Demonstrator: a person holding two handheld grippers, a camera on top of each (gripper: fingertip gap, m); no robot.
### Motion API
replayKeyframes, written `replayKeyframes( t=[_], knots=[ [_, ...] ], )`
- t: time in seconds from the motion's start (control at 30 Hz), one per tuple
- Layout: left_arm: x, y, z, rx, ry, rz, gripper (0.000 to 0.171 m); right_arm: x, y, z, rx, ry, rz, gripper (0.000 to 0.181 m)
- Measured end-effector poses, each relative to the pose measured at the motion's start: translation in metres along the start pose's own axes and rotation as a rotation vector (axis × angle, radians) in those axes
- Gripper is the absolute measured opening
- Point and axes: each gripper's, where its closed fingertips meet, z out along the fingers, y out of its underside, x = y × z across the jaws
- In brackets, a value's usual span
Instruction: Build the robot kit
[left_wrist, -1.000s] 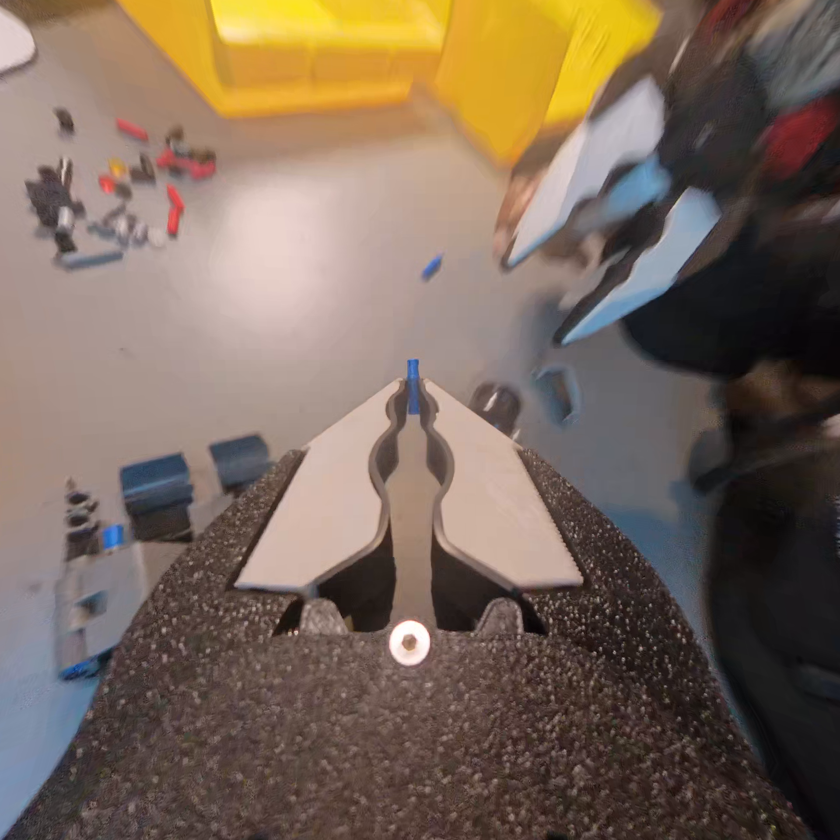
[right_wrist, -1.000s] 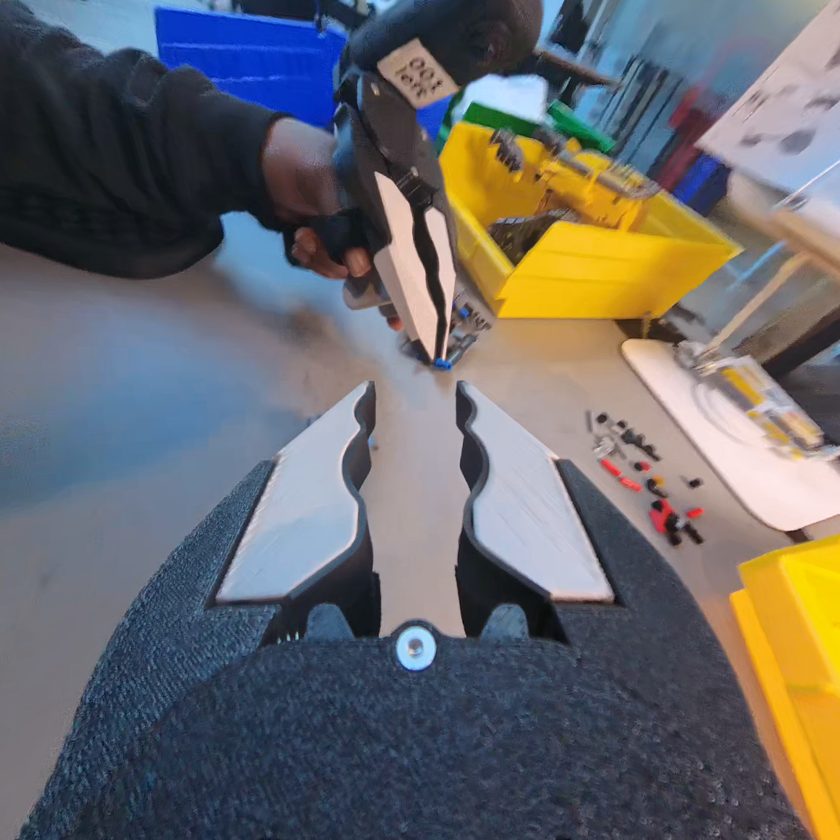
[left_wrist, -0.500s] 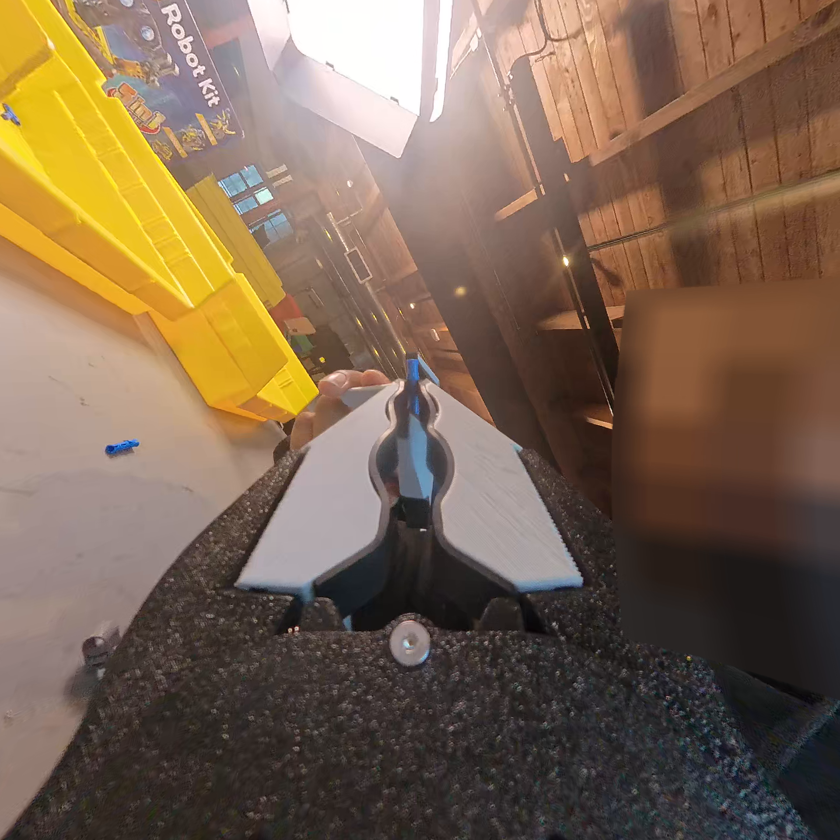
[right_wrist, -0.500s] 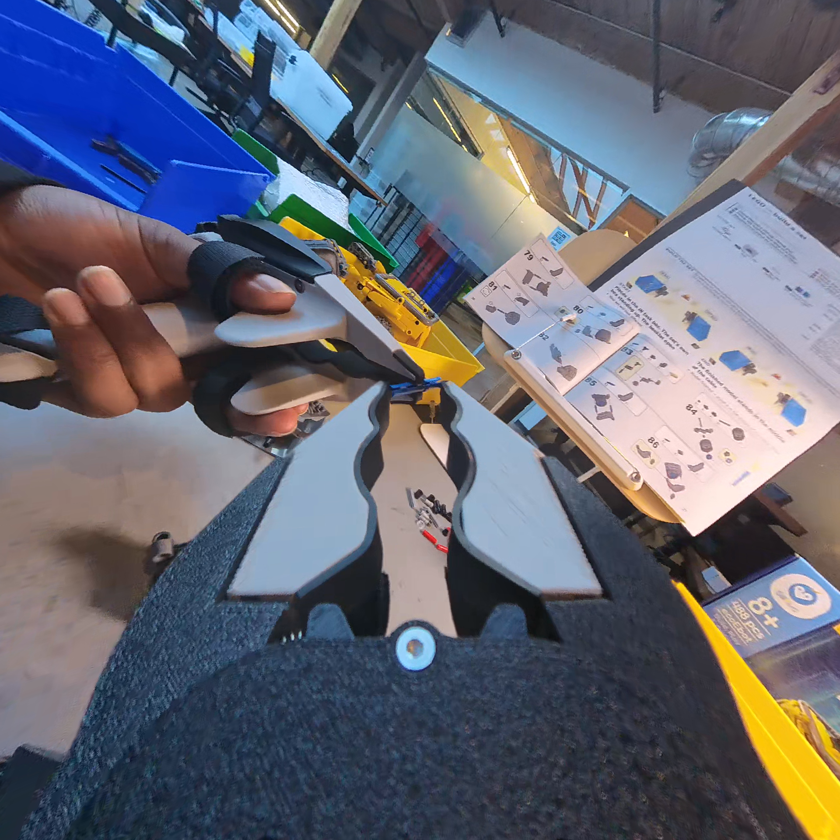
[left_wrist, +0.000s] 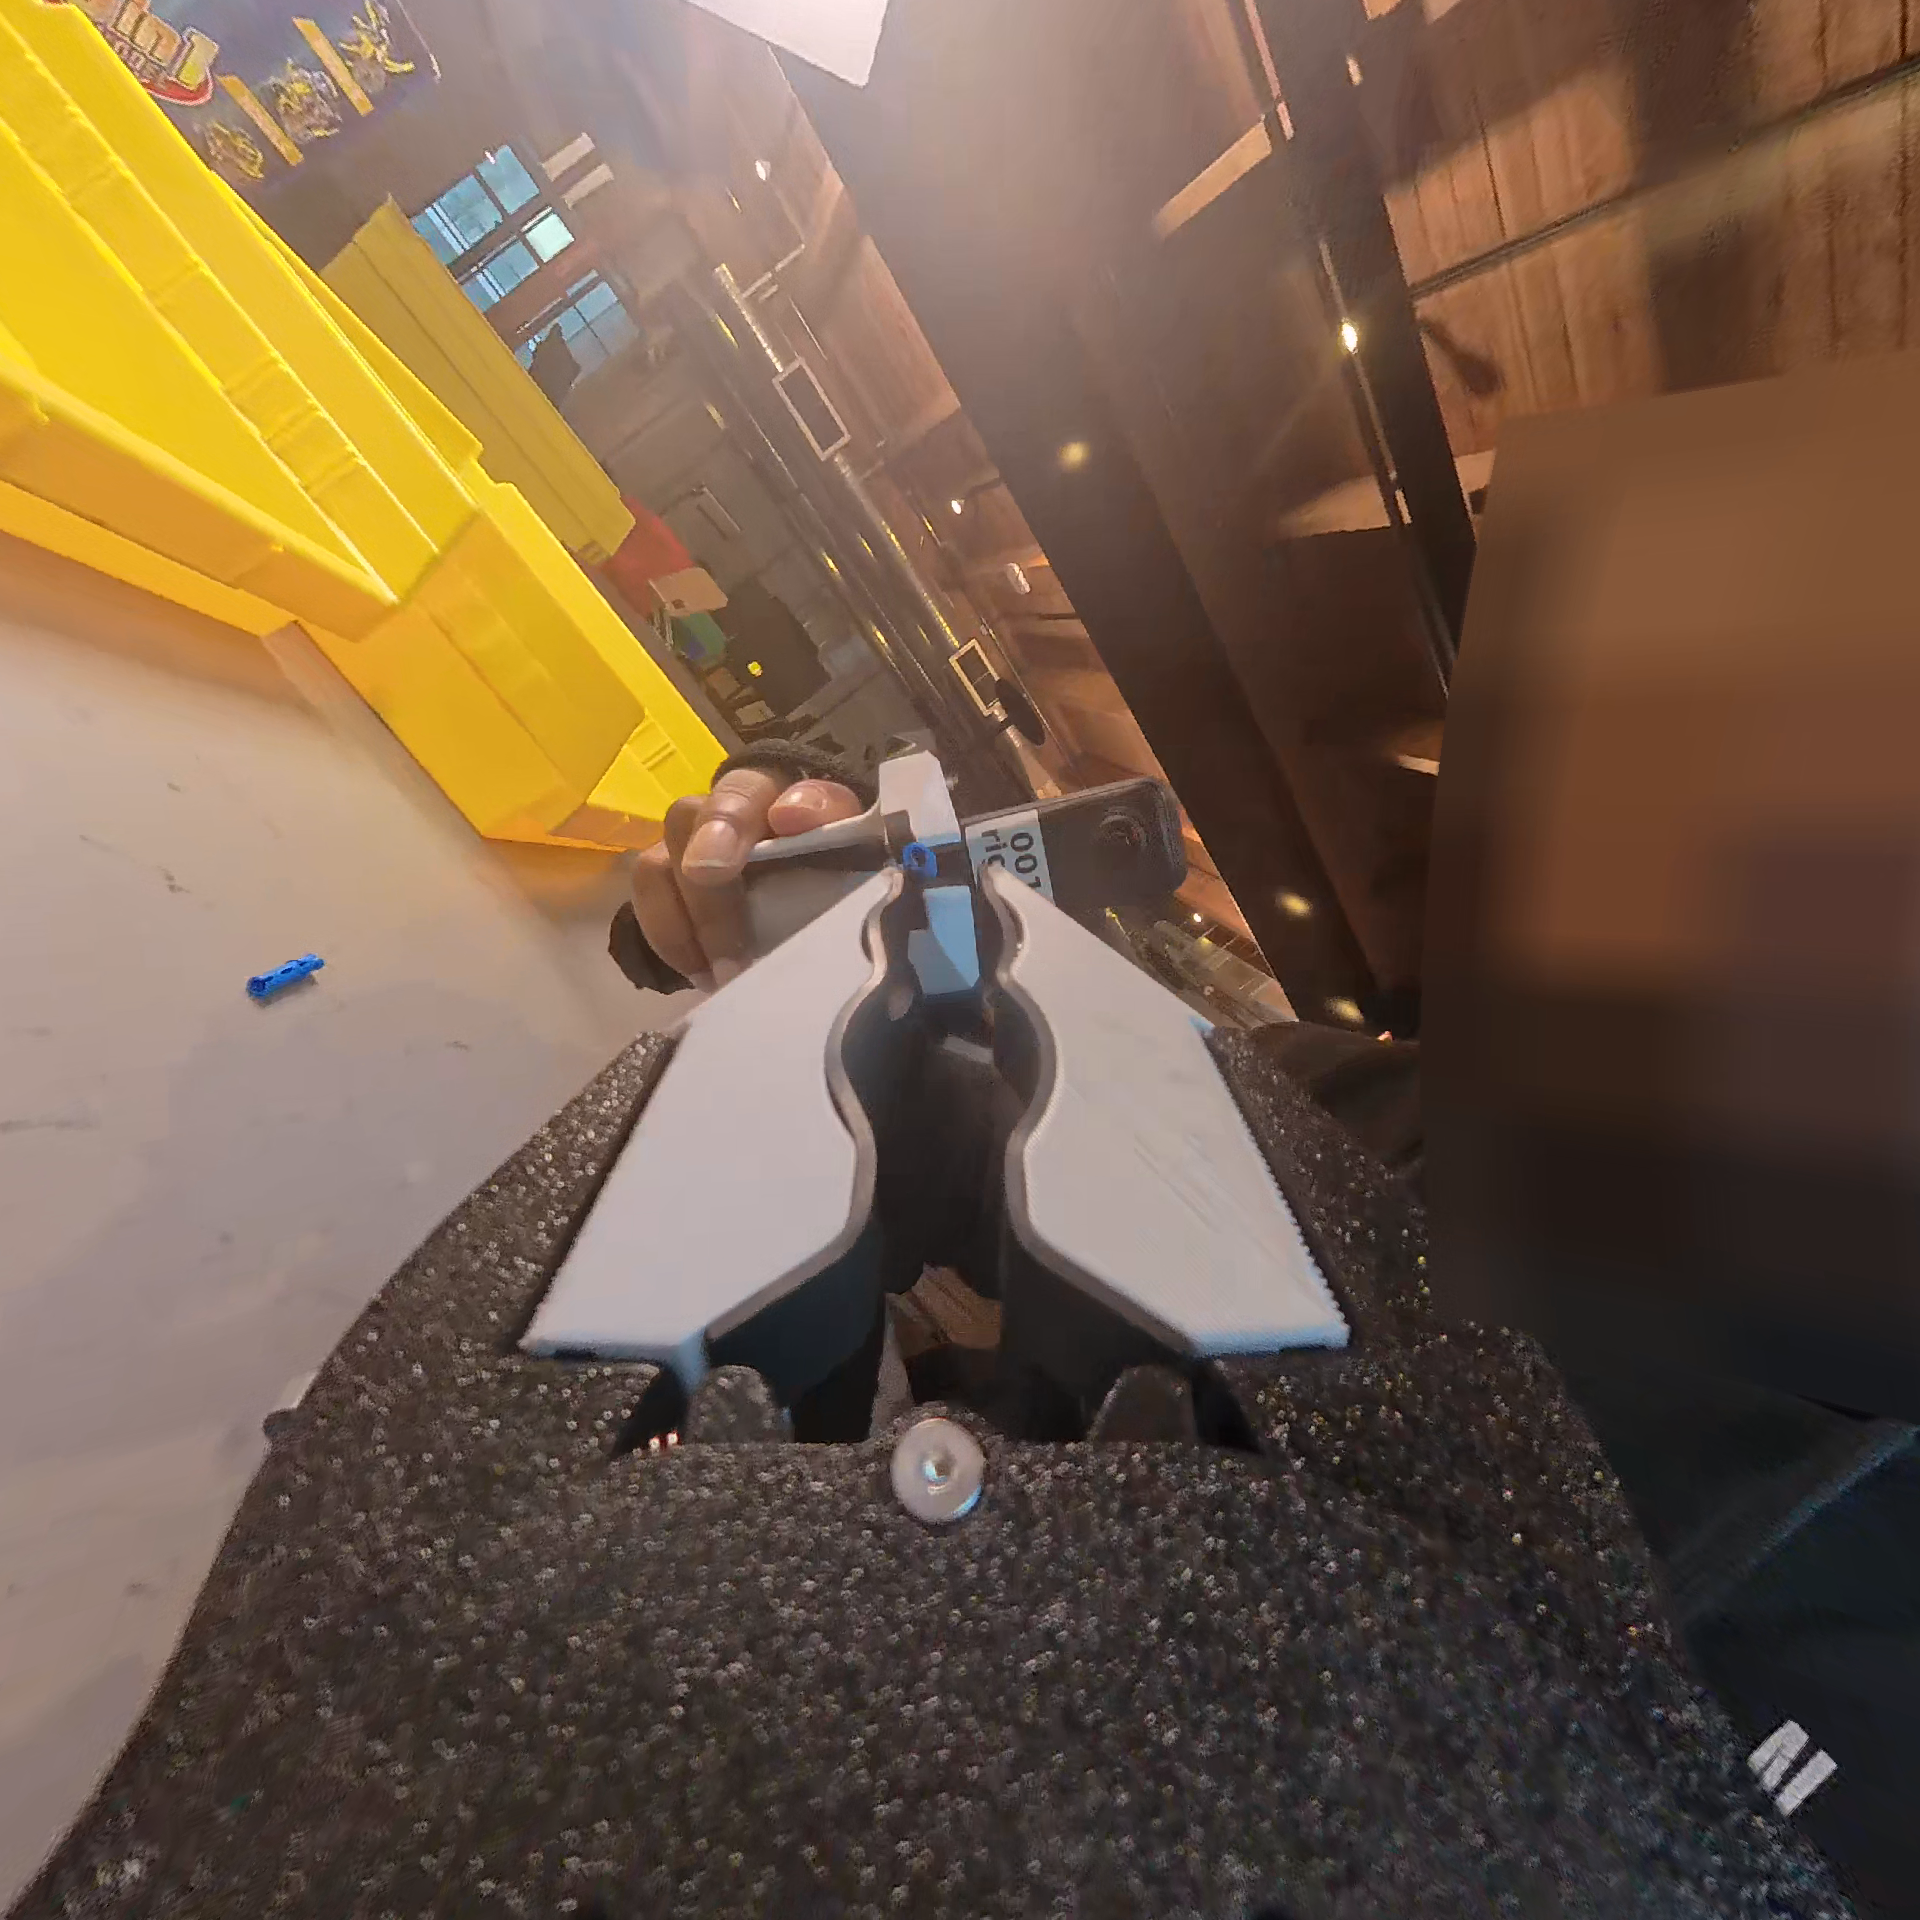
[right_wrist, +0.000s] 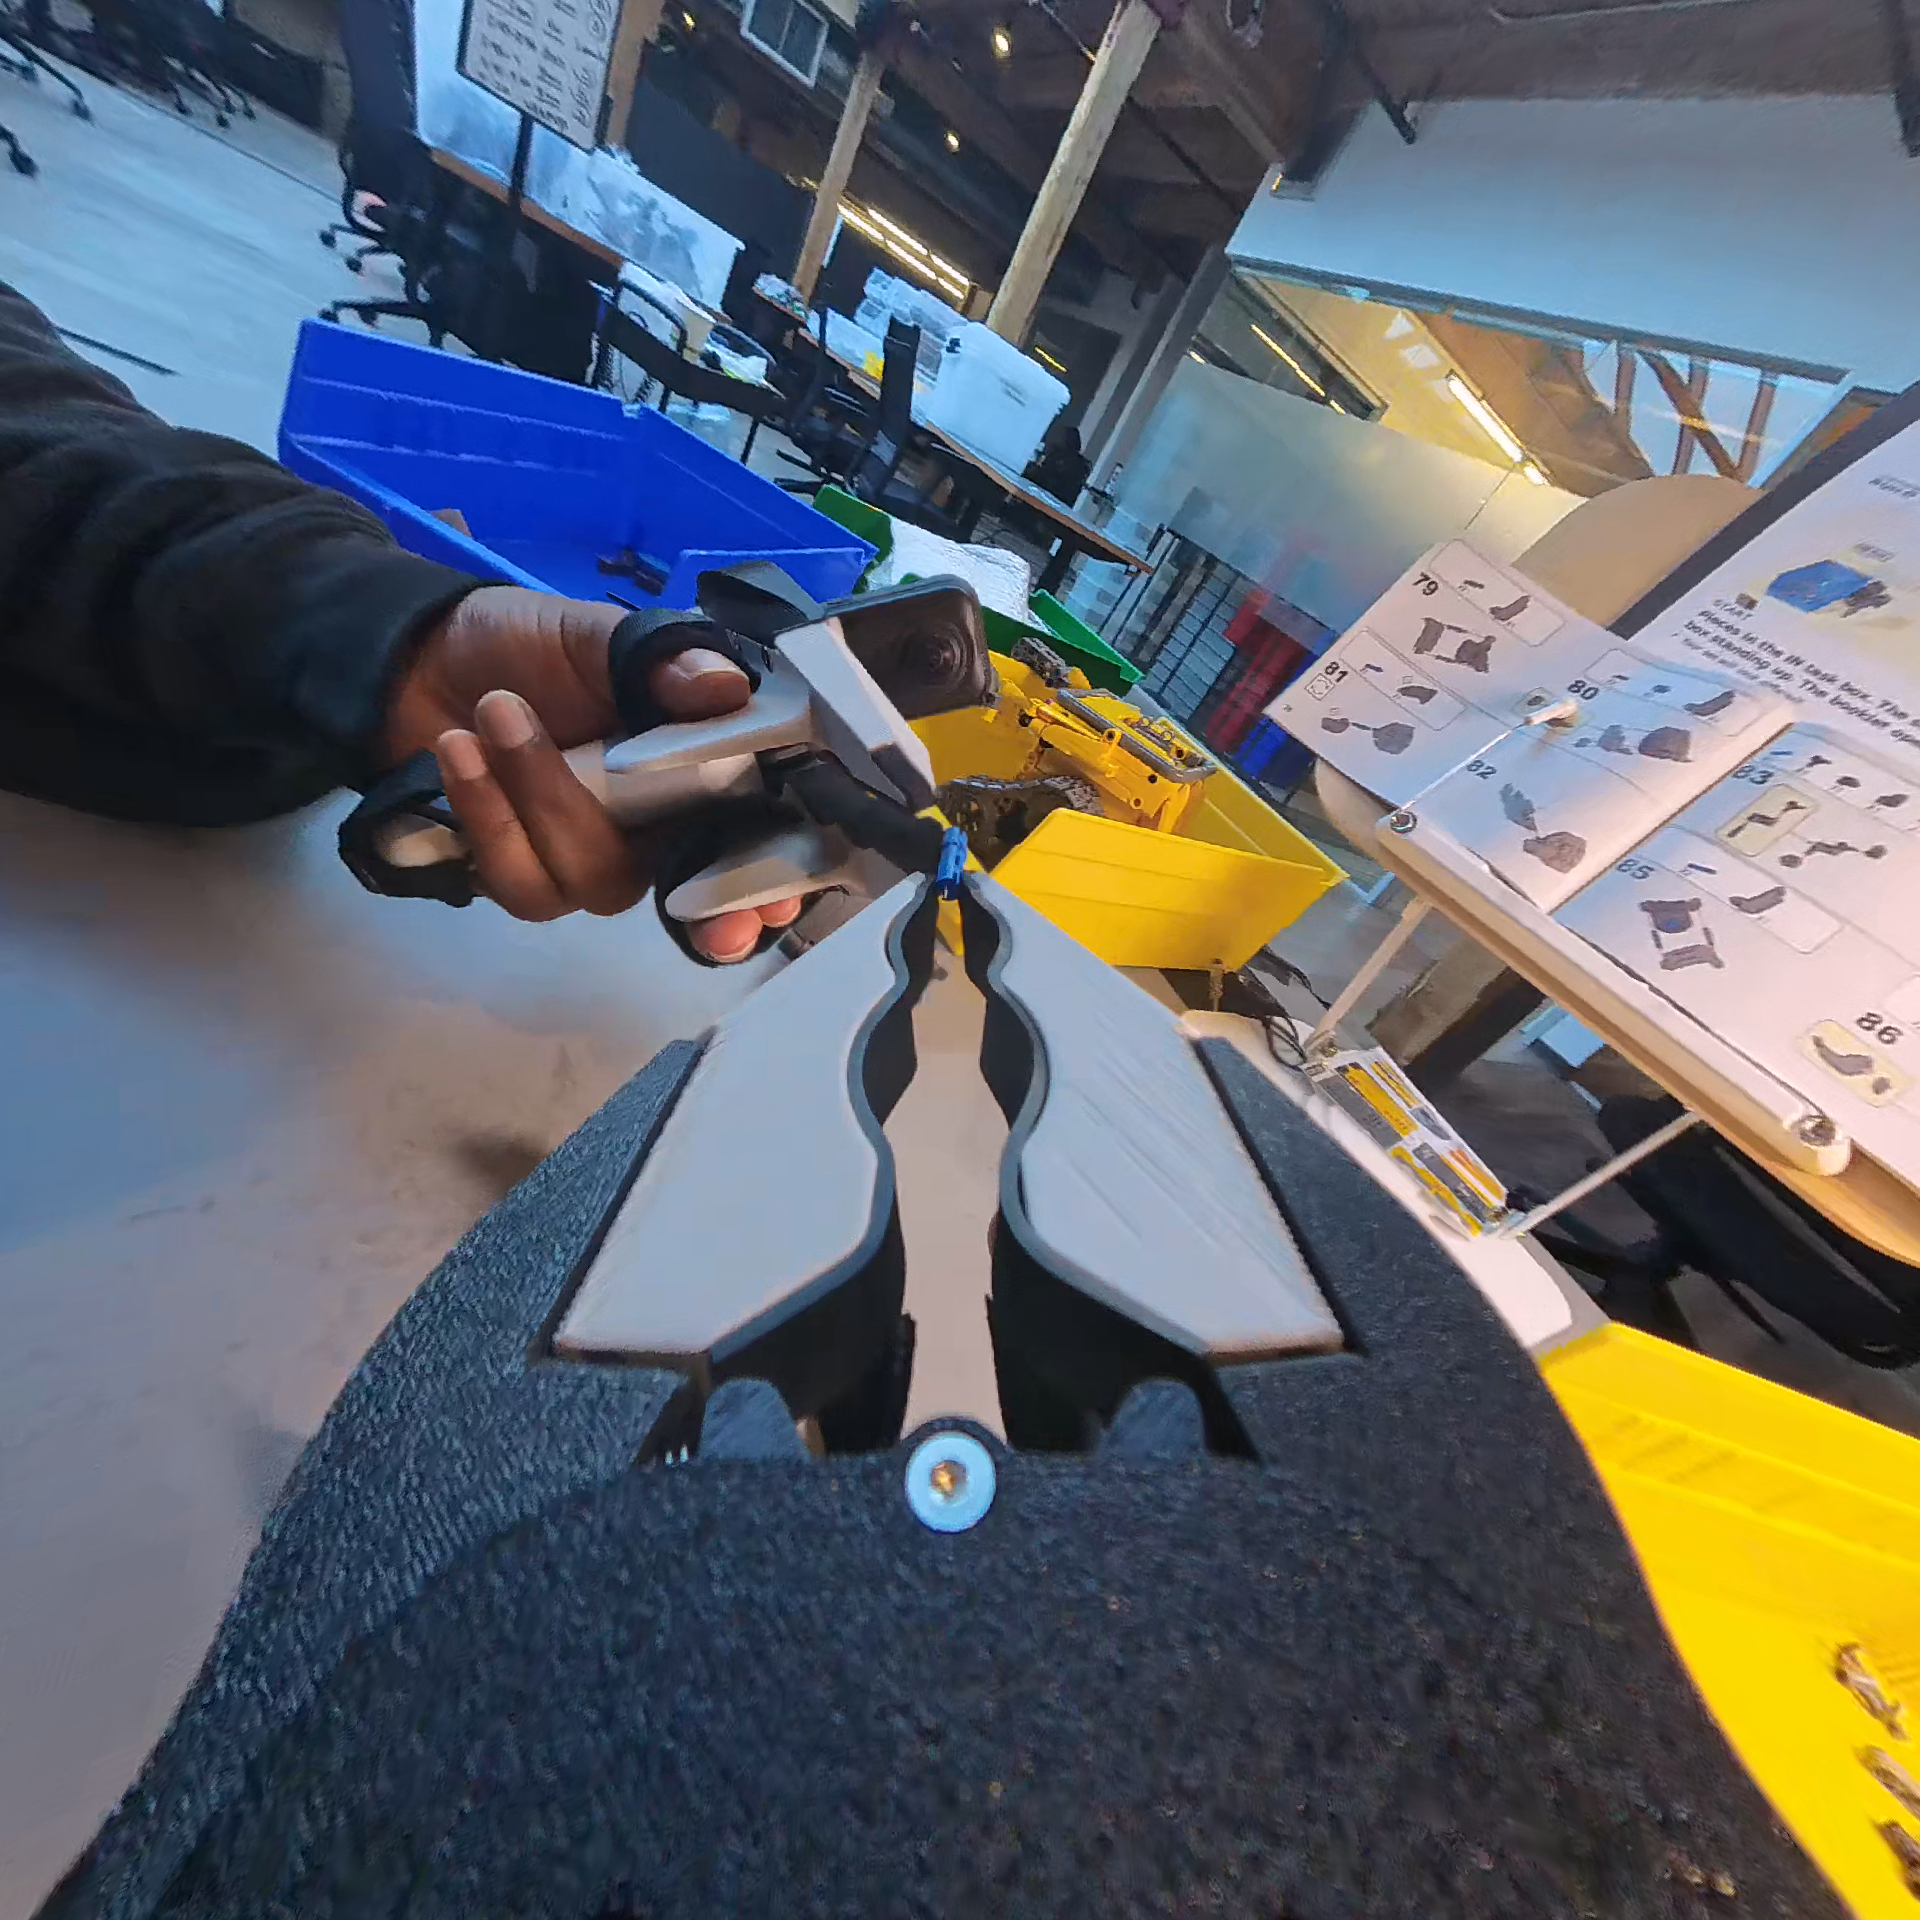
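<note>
The grey desk runs under both views. On its far left side stand stacked yellow bins. In the right wrist view a blue bin lies far left. A yellow tray beyond the fingertips carries a yellow and grey brick-built model, and the rim of another yellow bin shows near right. A tilted stand with printed instruction sheets fills the right side.

Both tools are raised off the desk and meet tip to tip, facing each other. The right tool has its jaws drawn almost together, and a small blue pin sits pinched between their tips, so it appears to be gripping the pin. The left tool comes in from the left, held by the person's left hand, with its tips touching the same pin. Its own view shows a narrow gap between its jaws, with the pin by the left tip and a finger of the other tool behind. I cannot tell whether it clamps the pin or only rests against it. The right hand shows just beyond those tips.

The pin is thus in the air, between the two tools, near the yellow tray.

A second blue pin lies loose on the desk, well apart to the left.
</note>
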Motion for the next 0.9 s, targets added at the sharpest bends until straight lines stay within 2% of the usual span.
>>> replayKeyframes(
  t=[0.13,0.17,0.33,0.7,0.77,0.8,0.9],
  knots=[
    [-0.002,-0.004,-0.003,0.018,-0.018,0.012,0.008,-0.004,-0.001,-0.001,0.013,-0.032,0.021,0.004],
    [-0.002,-0.003,-0.003,0.007,-0.020,0.019,0.004,-0.006,-0.001,-0.001,0.012,-0.039,0.023,0.004],
    [-0.003,-0.003,-0.003,-0.019,-0.076,0.092,0.003,-0.006,0.000,0.000,0.015,-0.037,0.043,0.004],
    [-0.013,0.000,-0.004,-0.028,-0.119,0.069,0.003,-0.006,0.009,0.002,-0.009,-0.050,0.093,0.004],
    [-0.021,0.004,-0.009,-0.122,-0.189,0.144,0.005,-0.006,0.017,0.003,-0.035,-0.087,0.144,0.004],
    [-0.033,0.007,-0.017,-0.196,-0.269,0.219,0.011,-0.005,0.028,0.004,-0.082,-0.120,0.183,0.004],
    [-0.079,0.026,-0.053,-0.479,-0.555,0.385,0.013,-0.015,0.072,0.002,-0.275,-0.268,0.351,0.004]
  ],
)
